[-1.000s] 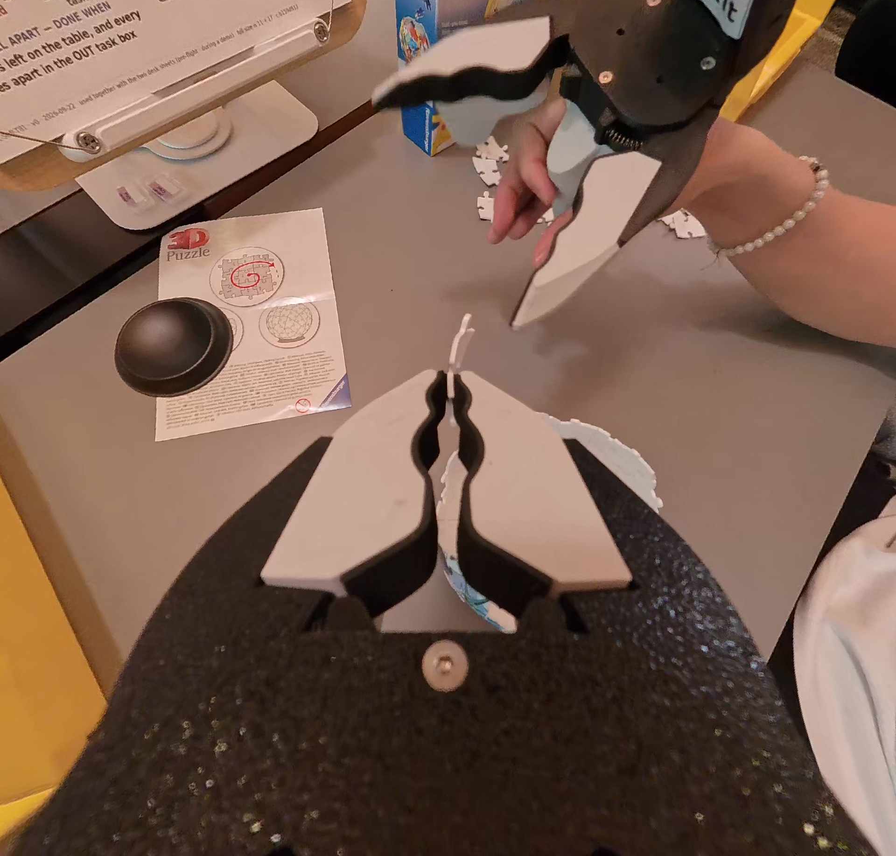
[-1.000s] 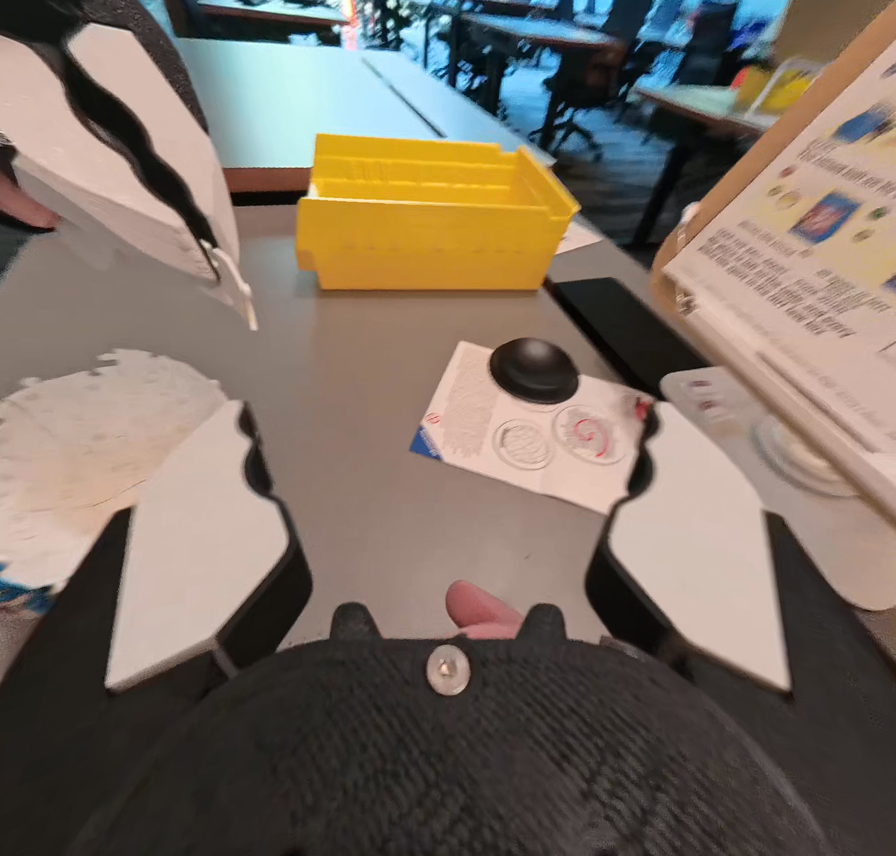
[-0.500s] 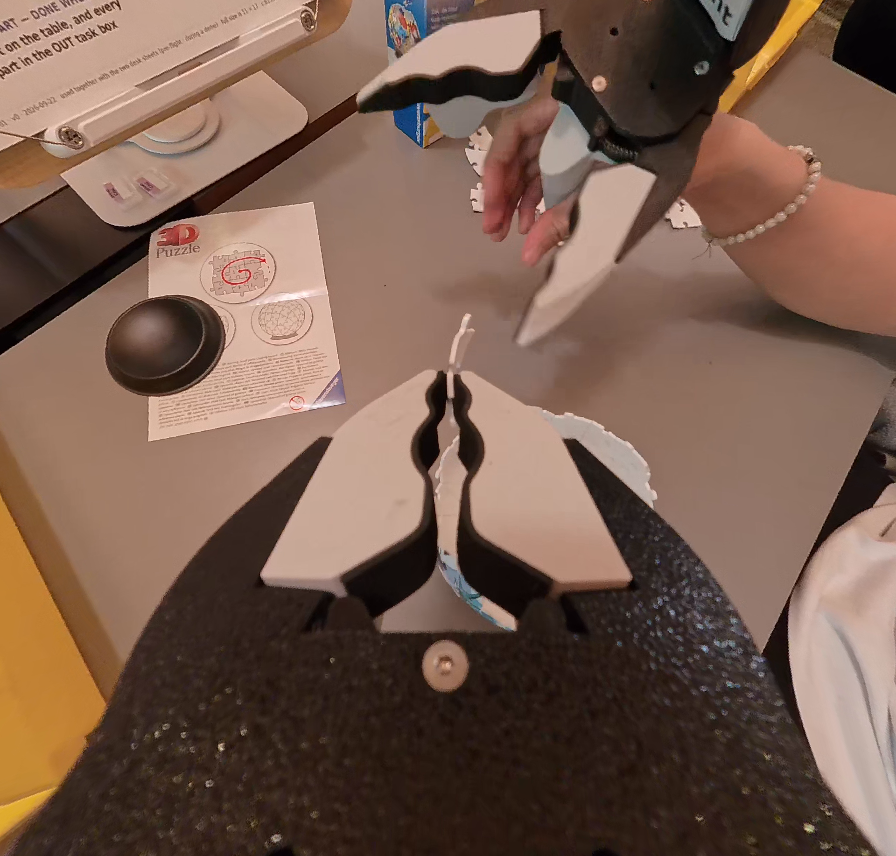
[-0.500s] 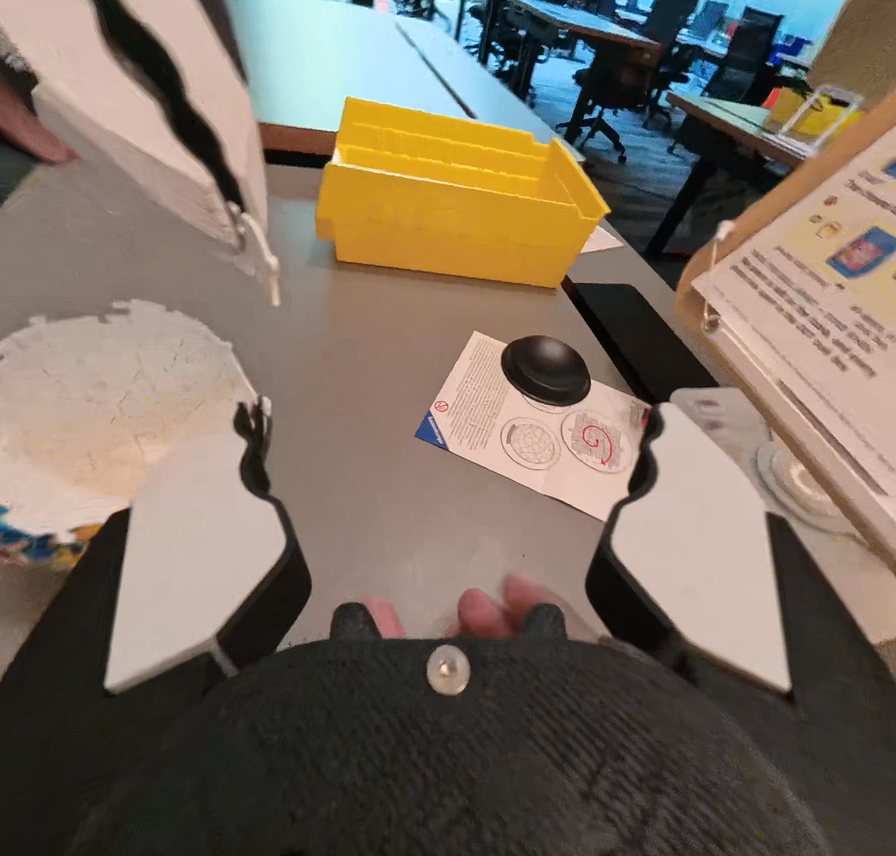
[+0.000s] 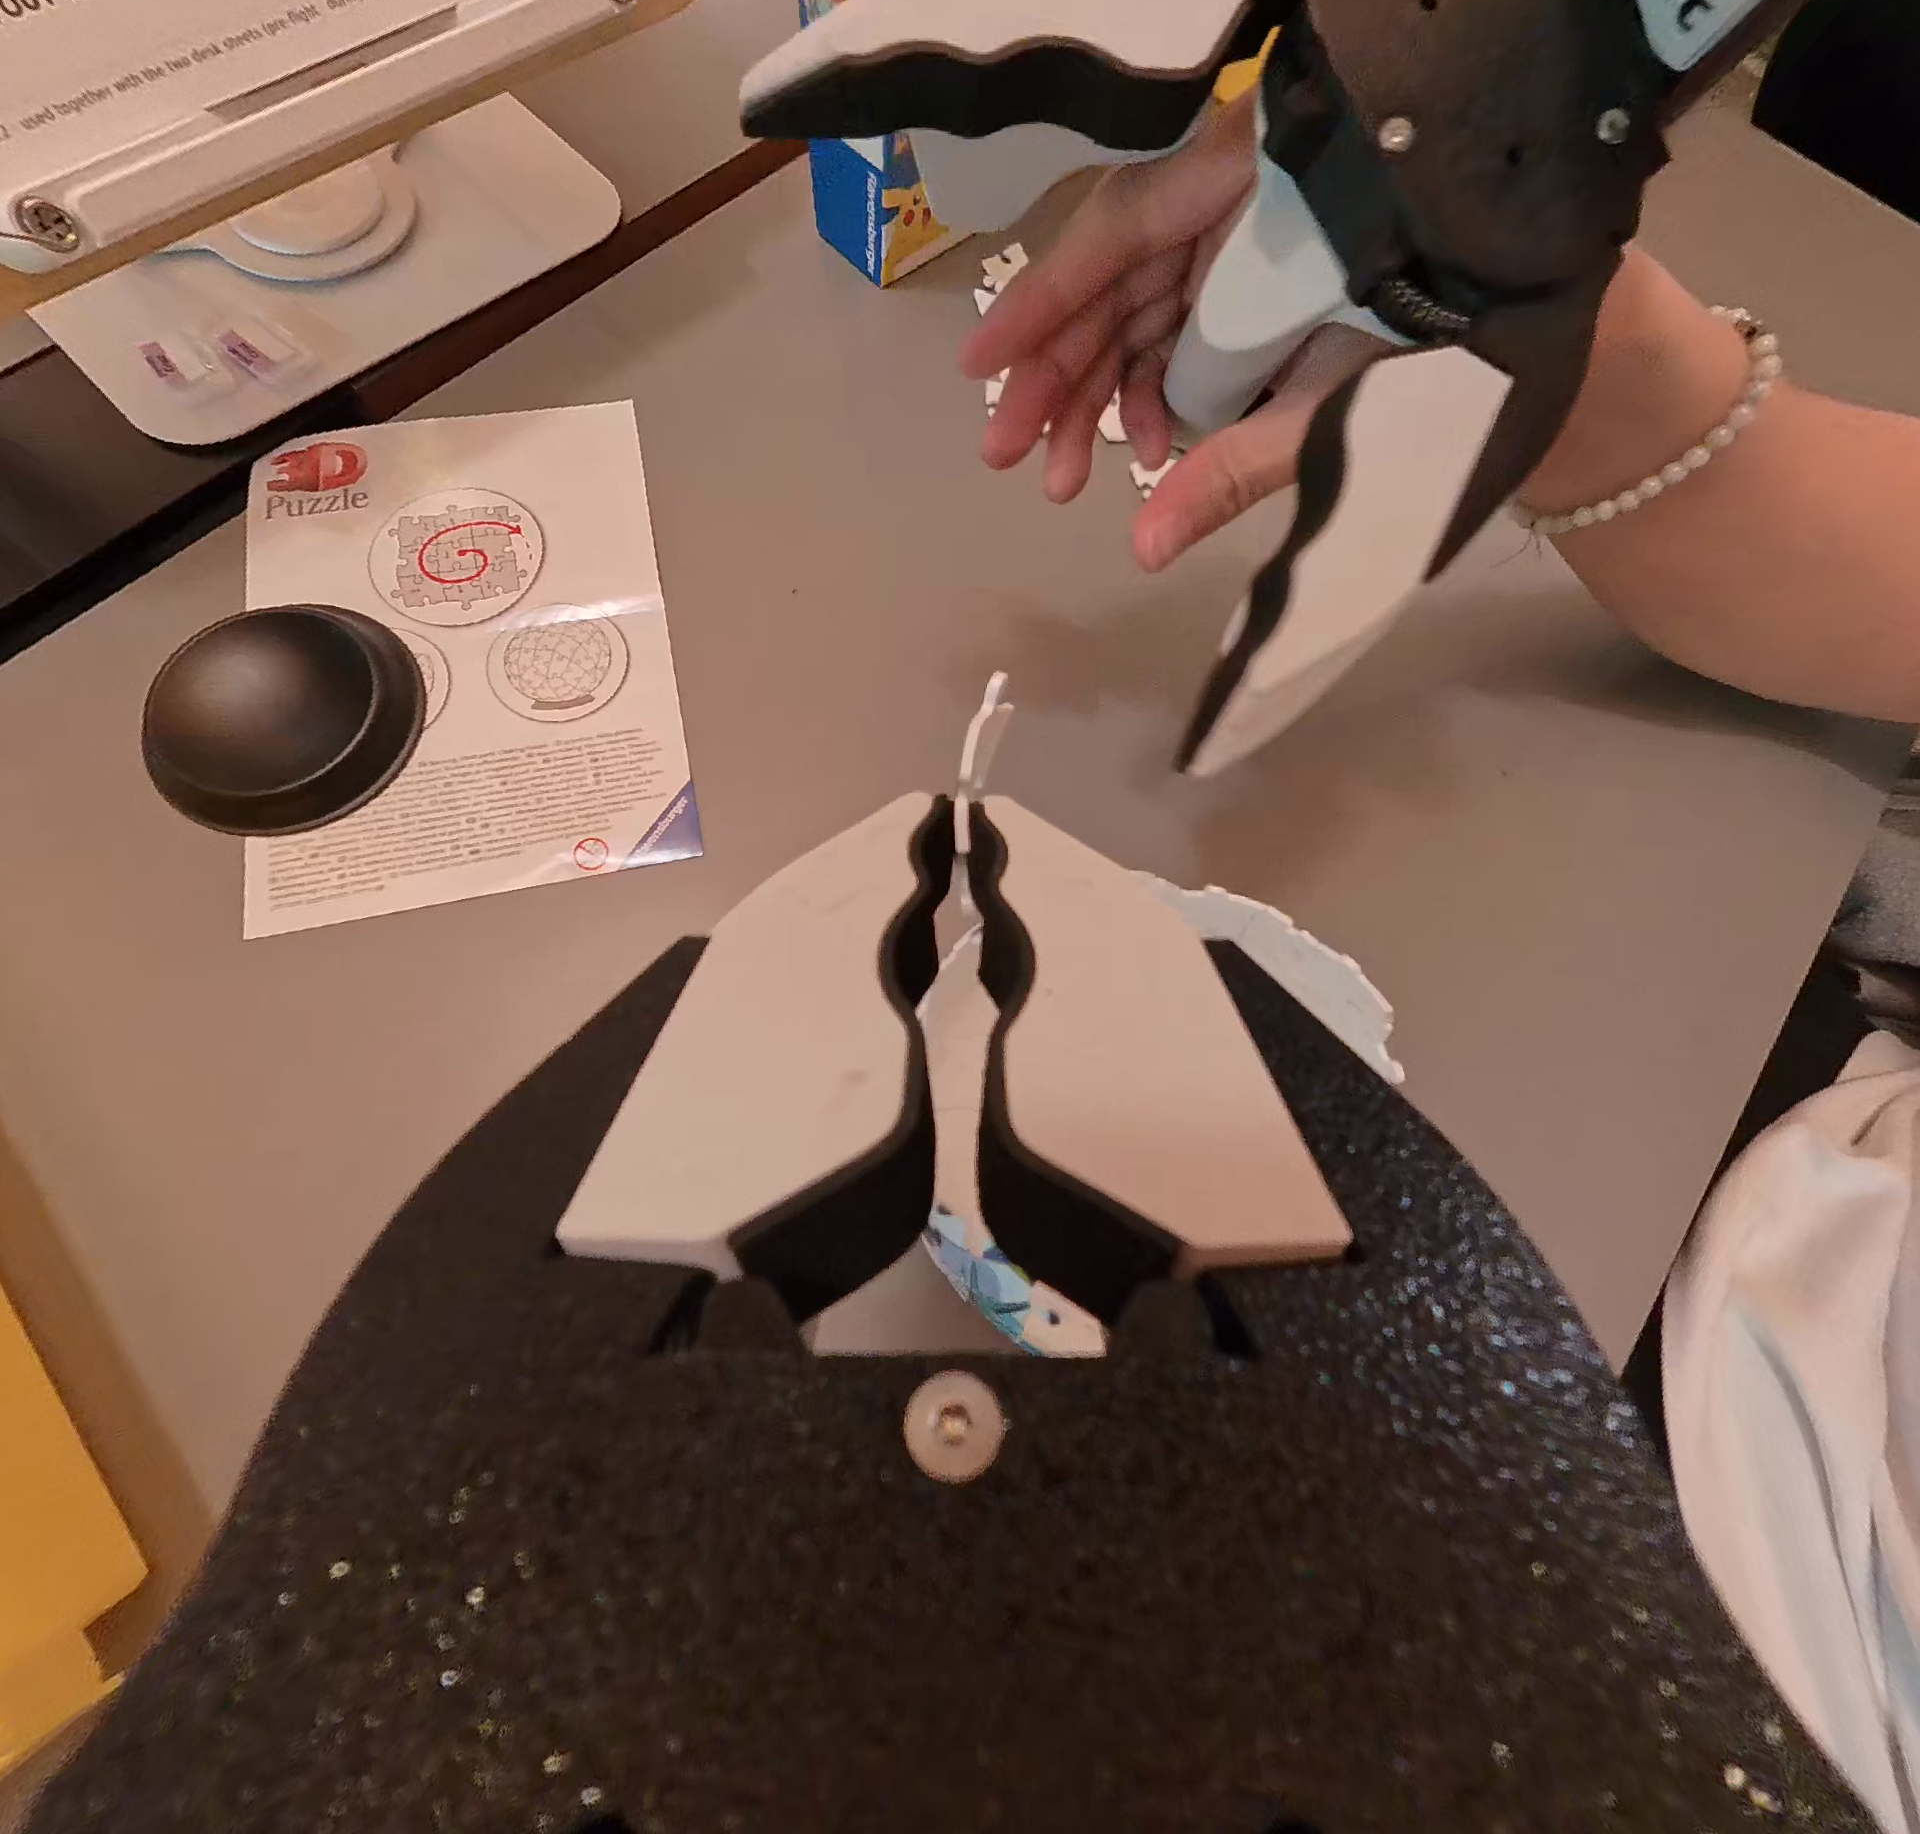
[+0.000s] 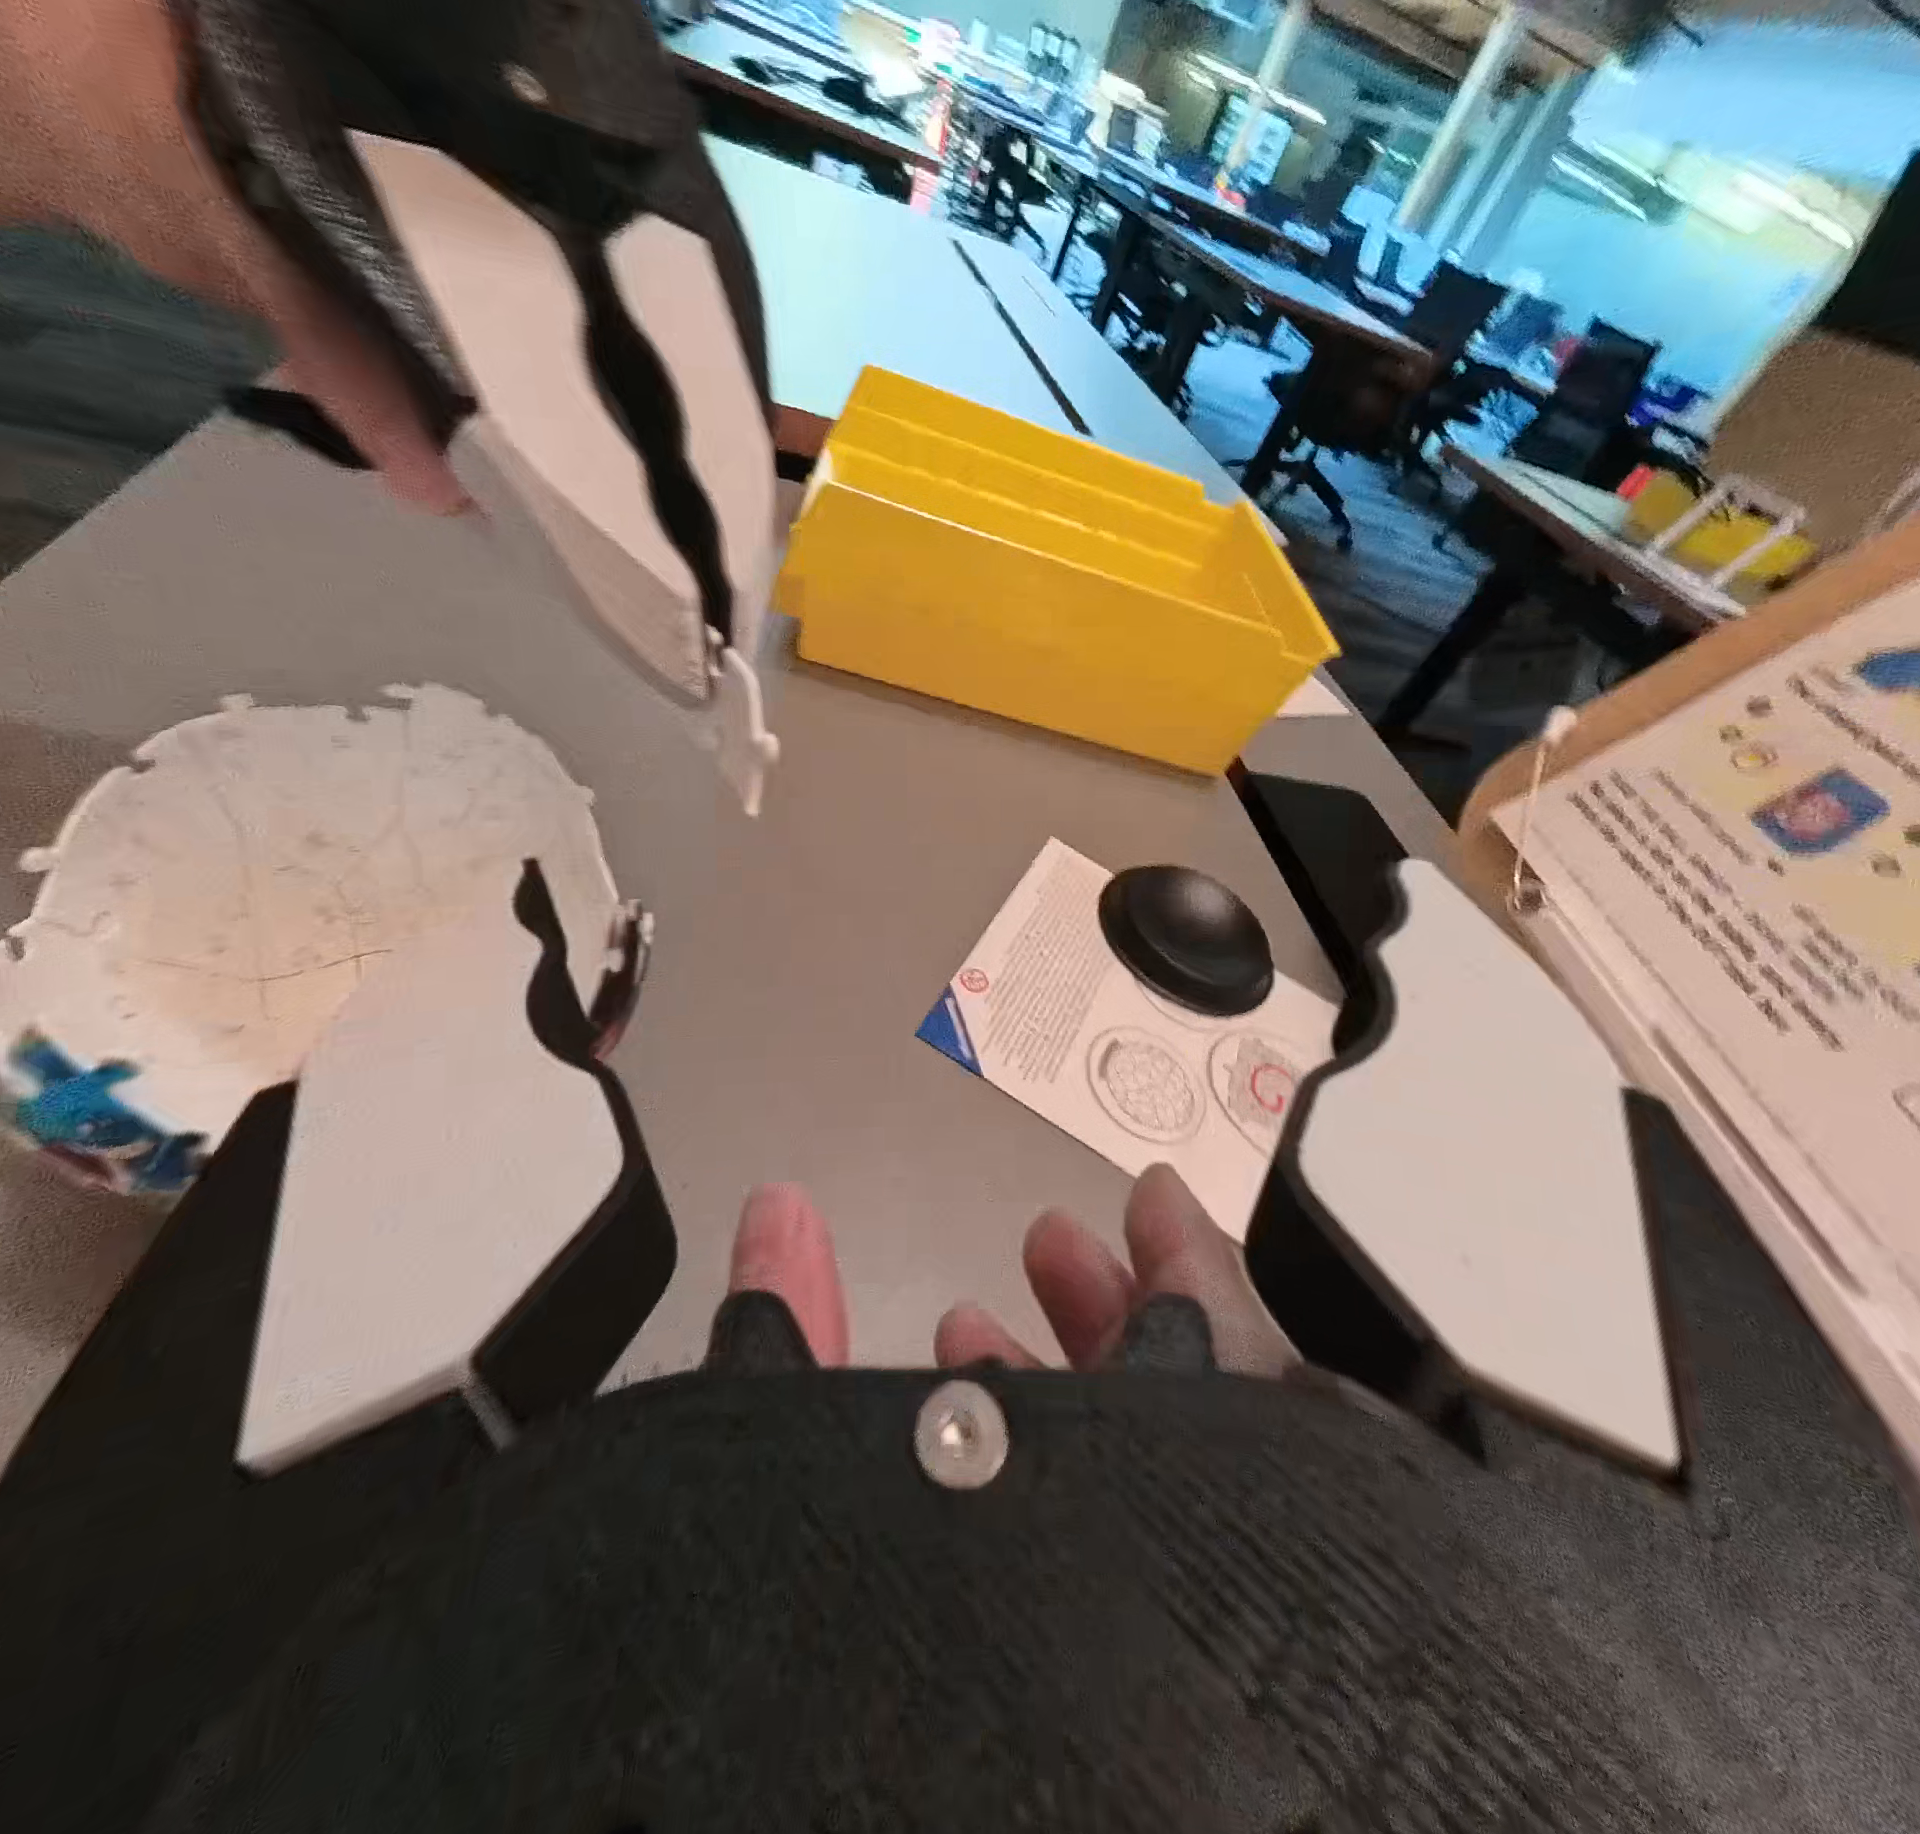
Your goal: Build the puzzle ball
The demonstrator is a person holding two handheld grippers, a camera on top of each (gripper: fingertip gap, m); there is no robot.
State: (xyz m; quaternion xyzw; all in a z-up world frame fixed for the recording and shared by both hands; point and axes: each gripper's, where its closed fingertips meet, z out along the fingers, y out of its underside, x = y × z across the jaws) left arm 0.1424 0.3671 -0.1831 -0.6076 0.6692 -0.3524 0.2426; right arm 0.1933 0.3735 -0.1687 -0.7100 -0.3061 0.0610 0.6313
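My left gripper (image 5: 964,828) pinches a thin white puzzle piece (image 5: 982,740) above the white half-built puzzle shell (image 6: 281,880); right gripper (image 6: 961,963) spread wide, empty. I should seat tabs squarely, pressing gently.

Open-plan office or lab: long desk rows (image 6: 1195,226), swivel chairs (image 6: 1455,330), glass partitions.

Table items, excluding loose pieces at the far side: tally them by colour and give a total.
White: 3 – puzzle piece in the left gripper, half-built ball shell, instruction sheet
Black: 1 – round stand
Yellow: 1 – bin
Blue: 1 – puzzle box
Total: 6
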